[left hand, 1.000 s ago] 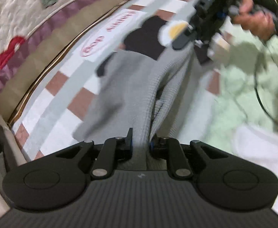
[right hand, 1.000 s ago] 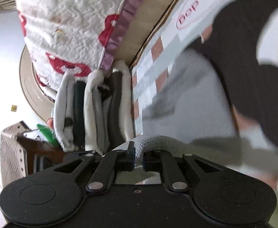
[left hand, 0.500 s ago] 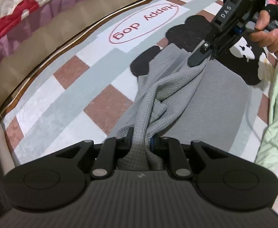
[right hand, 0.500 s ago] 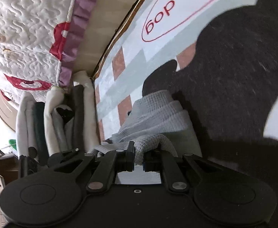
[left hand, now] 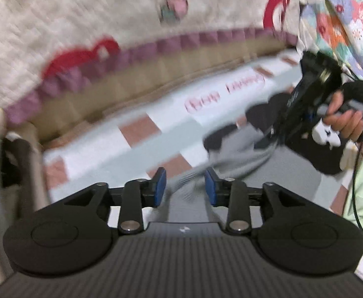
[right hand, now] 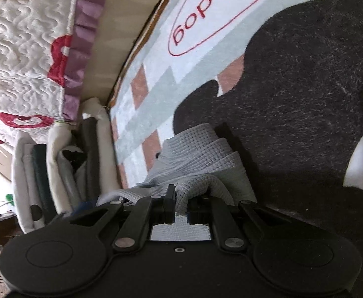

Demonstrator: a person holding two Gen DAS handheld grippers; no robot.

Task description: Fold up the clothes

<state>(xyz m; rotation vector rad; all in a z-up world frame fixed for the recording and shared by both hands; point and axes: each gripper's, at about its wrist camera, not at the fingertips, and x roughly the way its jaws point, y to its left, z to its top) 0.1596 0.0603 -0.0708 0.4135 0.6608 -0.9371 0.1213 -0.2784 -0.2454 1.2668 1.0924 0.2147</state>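
The left claw (left hand: 185, 186) is opening, grey waffle-knit garment (left hand: 233, 159) loose between its blue pads, while the right claw (right hand: 181, 202) stays clamped on the garment's bunched folds atop the checkered rug (right hand: 156, 79).

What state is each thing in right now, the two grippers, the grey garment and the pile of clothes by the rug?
Left gripper: jaws opening, pads clear of the cloth between them.
Right gripper: shut on the grey waffle garment.
Grey waffle garment: bunched in folds on the rug.
Stacked clothes: folded, beside the rug.
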